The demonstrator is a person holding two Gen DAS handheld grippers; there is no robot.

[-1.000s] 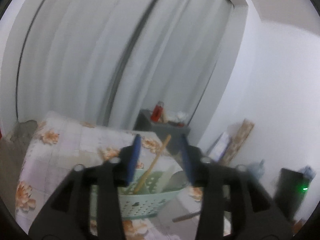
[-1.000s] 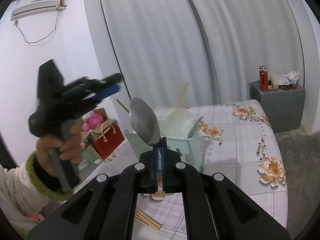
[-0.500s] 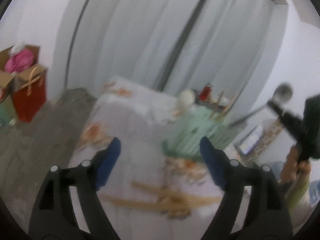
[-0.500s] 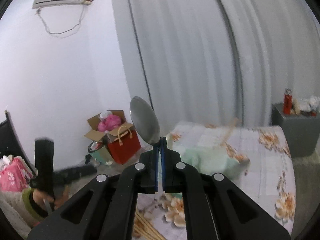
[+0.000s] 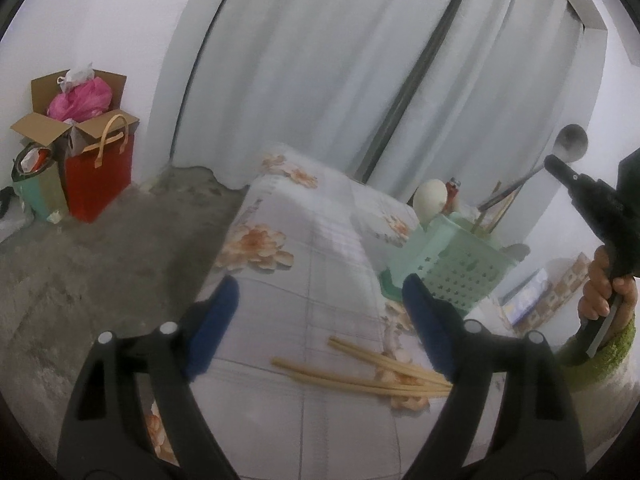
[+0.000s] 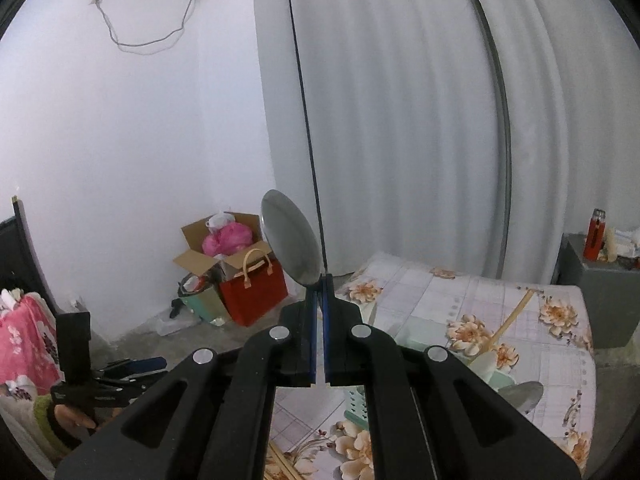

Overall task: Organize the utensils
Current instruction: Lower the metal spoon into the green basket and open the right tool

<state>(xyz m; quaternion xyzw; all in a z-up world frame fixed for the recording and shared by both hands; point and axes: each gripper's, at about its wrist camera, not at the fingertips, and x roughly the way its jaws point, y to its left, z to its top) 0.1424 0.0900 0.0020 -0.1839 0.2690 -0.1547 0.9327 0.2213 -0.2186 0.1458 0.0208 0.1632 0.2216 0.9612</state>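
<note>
My left gripper (image 5: 318, 292) stands wide open, with nothing between its blue pads (image 5: 218, 308), low over the flowered tablecloth (image 5: 320, 248). Several wooden chopsticks (image 5: 360, 372) lie loose on the cloth just under its right finger. A mint-green perforated basket (image 5: 448, 256) stands to the right, holding a white ladle, chopsticks and a spoon. My right gripper (image 6: 319, 280) is shut on a metal spoon (image 6: 290, 240), bowl up, raised above the basket (image 6: 356, 400). The left wrist view shows that spoon (image 5: 572, 144) at the far right, in the gripper a hand (image 5: 604, 288) holds.
A red gift bag (image 5: 98, 168) and an open cardboard box (image 5: 76, 100) sit on the concrete floor by the left wall. A grey cabinet (image 6: 600, 292) with a red bottle (image 6: 594, 238) stands past the table. Grey curtains hang behind.
My left gripper has opened wide and swung down from above the basket to just over the loose chopsticks. My right gripper has risen with the spoon still in it.
</note>
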